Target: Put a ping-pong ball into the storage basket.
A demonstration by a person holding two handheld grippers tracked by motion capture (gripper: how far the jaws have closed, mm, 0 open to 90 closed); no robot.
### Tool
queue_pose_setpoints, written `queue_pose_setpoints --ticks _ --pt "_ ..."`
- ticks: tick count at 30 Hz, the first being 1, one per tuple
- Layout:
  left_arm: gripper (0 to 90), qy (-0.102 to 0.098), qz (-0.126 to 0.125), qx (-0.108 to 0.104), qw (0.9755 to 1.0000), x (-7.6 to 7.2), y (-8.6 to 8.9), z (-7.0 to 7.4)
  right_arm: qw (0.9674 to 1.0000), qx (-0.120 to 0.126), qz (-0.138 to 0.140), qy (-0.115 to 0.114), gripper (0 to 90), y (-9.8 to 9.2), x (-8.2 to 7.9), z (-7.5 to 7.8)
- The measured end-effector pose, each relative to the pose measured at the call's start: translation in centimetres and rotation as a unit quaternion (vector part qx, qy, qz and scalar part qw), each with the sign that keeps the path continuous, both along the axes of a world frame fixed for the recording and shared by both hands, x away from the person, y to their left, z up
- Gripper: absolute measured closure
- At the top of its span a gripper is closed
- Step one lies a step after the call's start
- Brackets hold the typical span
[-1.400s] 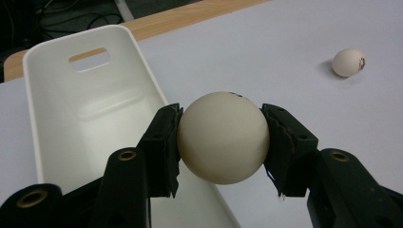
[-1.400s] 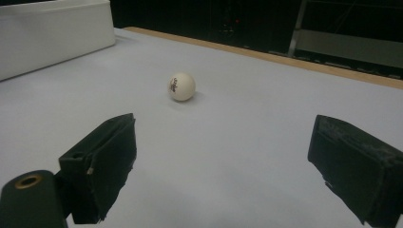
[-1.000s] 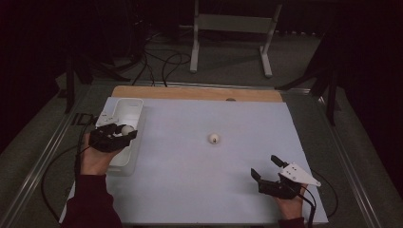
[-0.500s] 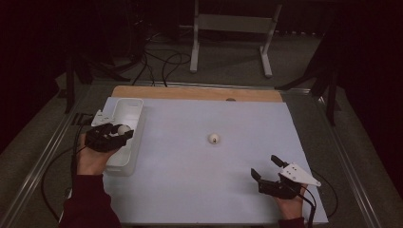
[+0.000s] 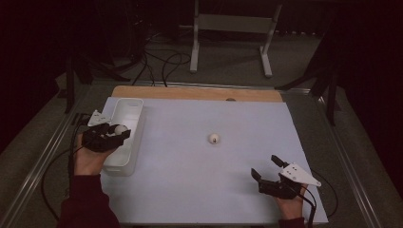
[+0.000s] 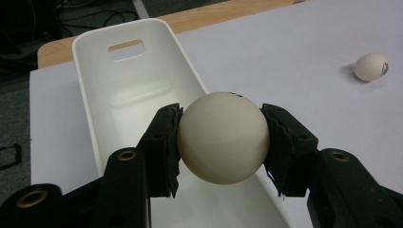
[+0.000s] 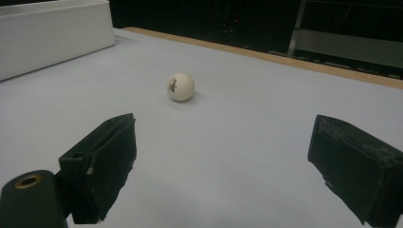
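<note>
I see dark print on the loose ball (image 7: 180,87), too small to read. A pale sheet (image 5: 199,171) covers a wooden table (image 5: 190,93); behind it are a dim floor, cables and a metal stand (image 5: 233,28). At the left of the high view, my left gripper (image 6: 223,137) clamps a white ball (image 6: 223,137) above the white tray (image 6: 119,99). At lower right, my right gripper (image 5: 267,168) rests with jaws spread wide, holding nothing. The loose ball lies mid-sheet.

I see a dim room with a grey carpeted floor (image 5: 228,66). A white metal stand (image 5: 231,28) and loose black cables (image 5: 161,61) sit behind my wooden-edged table (image 5: 199,93).
</note>
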State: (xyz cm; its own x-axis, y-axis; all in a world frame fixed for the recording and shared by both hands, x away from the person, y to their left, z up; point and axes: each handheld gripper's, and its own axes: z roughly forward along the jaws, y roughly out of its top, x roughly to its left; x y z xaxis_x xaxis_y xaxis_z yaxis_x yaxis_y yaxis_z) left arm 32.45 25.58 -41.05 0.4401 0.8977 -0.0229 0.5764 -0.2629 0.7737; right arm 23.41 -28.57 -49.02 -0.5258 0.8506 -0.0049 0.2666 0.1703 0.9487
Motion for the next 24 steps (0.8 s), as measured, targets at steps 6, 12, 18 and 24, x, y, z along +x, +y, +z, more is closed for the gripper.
queue_pose_setpoints --ticks 6,12,18,24 --pt "51.4 0.0 0.005 0.0 1.0 -0.01 0.27 -0.03 1.0 0.0 0.0 0.0 8.8 0.0 -0.01 0.0" --pt "51.4 0.001 0.008 0.003 1.0 0.01 0.46 -0.11 1.0 0.0 0.0 0.0 8.8 -0.01 -0.01 0.0" --pt "51.3 0.002 0.013 0.006 0.9999 0.04 0.63 -0.2 1.0 0.0 0.0 0.0 8.8 -0.02 -0.01 0.01" --pt "51.3 0.002 0.015 0.006 0.9999 -0.01 0.76 -0.18 1.0 0.0 0.0 0.0 8.8 -0.01 -0.01 0.0"
